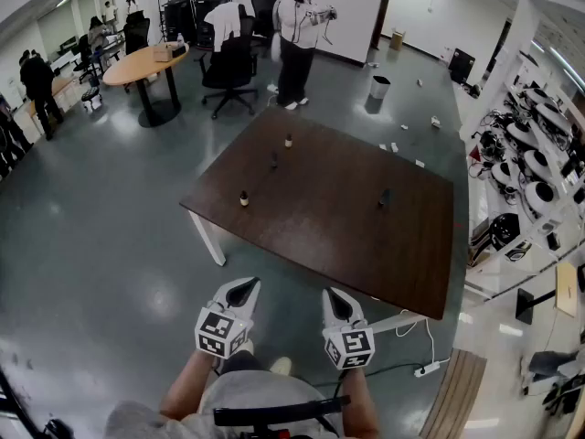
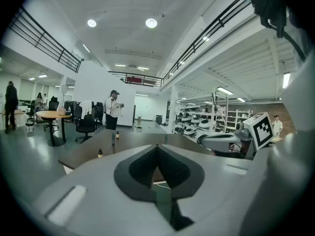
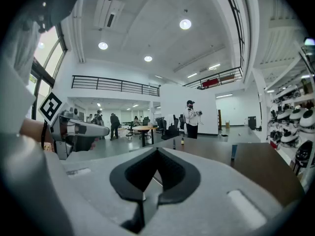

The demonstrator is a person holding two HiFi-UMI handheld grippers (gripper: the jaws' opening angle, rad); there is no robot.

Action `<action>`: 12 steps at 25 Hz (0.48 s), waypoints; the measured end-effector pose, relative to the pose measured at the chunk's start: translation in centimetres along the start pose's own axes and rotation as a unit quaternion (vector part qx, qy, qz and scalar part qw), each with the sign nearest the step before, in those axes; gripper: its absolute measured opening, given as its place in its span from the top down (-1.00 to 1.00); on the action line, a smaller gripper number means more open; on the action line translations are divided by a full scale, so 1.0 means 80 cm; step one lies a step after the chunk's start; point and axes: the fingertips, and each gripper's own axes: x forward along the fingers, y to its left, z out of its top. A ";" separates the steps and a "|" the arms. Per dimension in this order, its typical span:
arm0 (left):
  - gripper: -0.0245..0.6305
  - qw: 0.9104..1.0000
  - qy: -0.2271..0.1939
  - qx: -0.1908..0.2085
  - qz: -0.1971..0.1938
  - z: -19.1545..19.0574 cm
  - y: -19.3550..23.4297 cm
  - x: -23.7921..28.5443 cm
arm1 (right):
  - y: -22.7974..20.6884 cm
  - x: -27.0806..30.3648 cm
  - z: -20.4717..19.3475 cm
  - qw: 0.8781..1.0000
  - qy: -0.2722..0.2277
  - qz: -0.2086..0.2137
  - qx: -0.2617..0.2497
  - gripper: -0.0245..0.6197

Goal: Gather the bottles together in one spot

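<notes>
- Your left gripper (image 2: pixel 157 146) has its jaws pressed together, tips meeting, and nothing sits between them.
- Your right gripper (image 3: pixel 157 150) matches it: jaws closed on themselves, empty.
- From the head view, you're holding the two side by side over the grey floor (image 1: pixel 110 245). They're short of the near edge of the table (image 1: pixel 366 245) and aimed at it, tipped slightly down.
- Four bottles stand on that dark tabletop, scattered, and every one is well apart from your grippers.
- The near bottle (image 1: pixel 244 198) is small and amber, and it stands upright close to the table's left corner.
- The dark bottle (image 1: pixel 273 160) is slimmer and stands further in, between the near bottle and the far one.
- The far bottle (image 1: pixel 289 141) is small, and it's near the dark bottle, toward the table's far corner.
- The right bottle (image 1: pixel 385 198) is dark and stands alone on the right half, well apart from the other three.
- So three bottles string out along the left side and one sits off to the right; none touch.
- Beyond the far corner, a person (image 1: pixel 297 39) in a white top stands on the floor.
- A black chair (image 1: pixel 228 67) and a round table (image 1: pixel 146 62) sit to the left of that person.
- Shelves (image 1: pixel 530 154) of white rounded gear line the right wall.
</notes>
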 end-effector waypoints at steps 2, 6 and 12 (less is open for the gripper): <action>0.93 1.000 0.001 0.000 0.001 -0.003 0.002 -0.002 | 0.005 -0.002 0.001 1.000 -0.010 0.009 0.005 0.92; 0.93 1.000 0.001 0.000 0.007 -0.003 0.001 -0.008 | 0.012 -0.006 0.005 0.999 -0.022 0.027 0.019 0.92; 0.93 1.000 0.005 -0.007 0.024 -0.010 0.020 -0.012 | 0.027 0.013 -0.002 0.999 -0.009 0.036 0.013 0.92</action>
